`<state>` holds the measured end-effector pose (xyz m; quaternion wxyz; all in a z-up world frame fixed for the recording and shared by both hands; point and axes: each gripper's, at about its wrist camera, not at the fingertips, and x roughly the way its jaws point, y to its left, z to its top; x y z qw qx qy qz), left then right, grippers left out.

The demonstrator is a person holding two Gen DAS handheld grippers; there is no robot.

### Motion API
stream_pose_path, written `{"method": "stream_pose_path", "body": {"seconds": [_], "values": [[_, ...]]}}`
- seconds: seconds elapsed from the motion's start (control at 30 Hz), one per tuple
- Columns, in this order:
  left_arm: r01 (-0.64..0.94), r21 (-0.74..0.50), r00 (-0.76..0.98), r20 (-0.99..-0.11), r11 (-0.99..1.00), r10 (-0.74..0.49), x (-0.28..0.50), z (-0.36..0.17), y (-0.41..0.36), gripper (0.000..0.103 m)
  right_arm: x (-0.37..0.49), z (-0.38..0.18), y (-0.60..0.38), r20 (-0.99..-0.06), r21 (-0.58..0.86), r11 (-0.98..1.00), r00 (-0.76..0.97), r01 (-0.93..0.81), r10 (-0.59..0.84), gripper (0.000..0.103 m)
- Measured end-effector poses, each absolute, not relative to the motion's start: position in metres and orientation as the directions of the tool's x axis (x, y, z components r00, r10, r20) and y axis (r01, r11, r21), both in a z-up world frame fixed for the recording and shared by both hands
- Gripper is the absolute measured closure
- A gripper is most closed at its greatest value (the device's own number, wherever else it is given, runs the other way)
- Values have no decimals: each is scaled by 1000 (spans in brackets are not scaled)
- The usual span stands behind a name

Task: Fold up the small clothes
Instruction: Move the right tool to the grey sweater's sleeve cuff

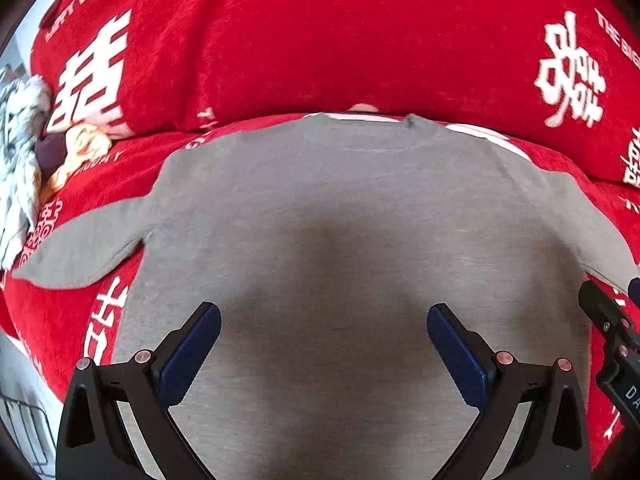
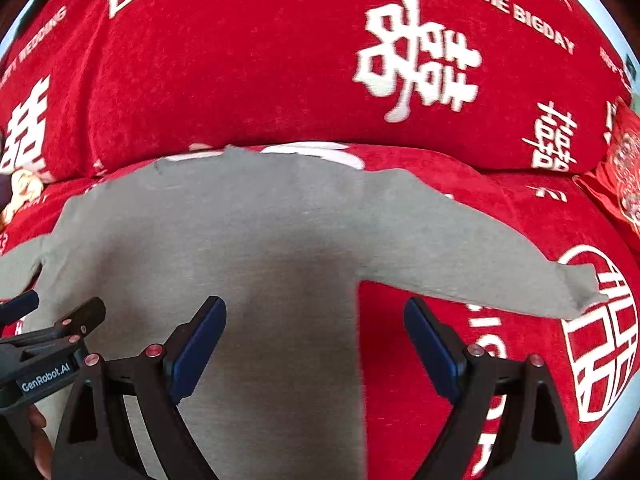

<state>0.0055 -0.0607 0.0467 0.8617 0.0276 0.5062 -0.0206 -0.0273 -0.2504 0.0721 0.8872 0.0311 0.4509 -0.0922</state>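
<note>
Sweater [image 1: 320, 208] on red sofa cover [image 1: 320, 40]

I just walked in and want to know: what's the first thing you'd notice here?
A plain grey long-sleeved top lies flat in the middle, sleeves spread out to both sides. Under and behind it is a bright red cover with big white Chinese characters. Both the left tongs and the right tongs are open above the top, holding nothing.
</note>
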Motion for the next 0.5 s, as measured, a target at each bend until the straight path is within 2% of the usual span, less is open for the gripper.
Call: {"method": "stream_pose_path", "body": {"seconds": [0.3, 0.5], "values": [[140, 109, 515, -857, 984, 21, 4, 55, -121, 0, -38, 75, -302, -804, -8, 963, 571, 270, -166, 11], [200, 114, 513, -859, 973, -5, 2, 60, -160, 0, -48, 74, -339, -803, 7, 946, 565, 325, -189, 11]]}}
